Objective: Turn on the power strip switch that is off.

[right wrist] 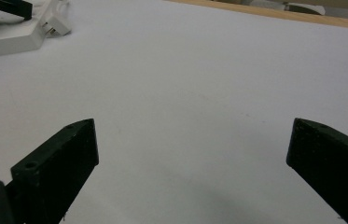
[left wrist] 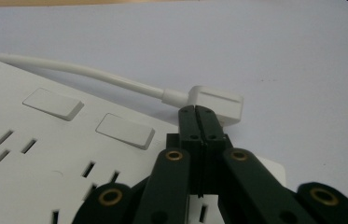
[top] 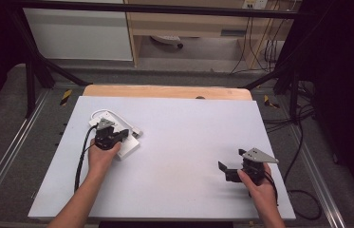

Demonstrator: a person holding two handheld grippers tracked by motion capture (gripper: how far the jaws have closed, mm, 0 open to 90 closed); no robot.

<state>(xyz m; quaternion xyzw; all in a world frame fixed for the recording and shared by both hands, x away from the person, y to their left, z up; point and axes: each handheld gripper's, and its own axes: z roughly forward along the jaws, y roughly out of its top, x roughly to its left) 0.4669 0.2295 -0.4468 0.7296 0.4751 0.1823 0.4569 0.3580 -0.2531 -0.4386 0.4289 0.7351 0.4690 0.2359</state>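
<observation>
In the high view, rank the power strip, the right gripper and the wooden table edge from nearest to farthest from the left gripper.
1. power strip, directly under the left gripper.
2. wooden table edge, beyond it at the far side.
3. right gripper, across the white sheet, near right.

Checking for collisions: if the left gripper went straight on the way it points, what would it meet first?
Probably the white plug just beyond the shut left gripper, above the white power strip; depth unclear.

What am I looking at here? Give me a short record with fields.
Surface: white table
Main thing: white power strip, lying flat, upper left of table
Its cord: white cable ending in a white plug lying beside the strip
Left gripper: jaws shut, over the strip, tips near the plug
Right gripper: jaws open, nothing between them, over bare table
</observation>
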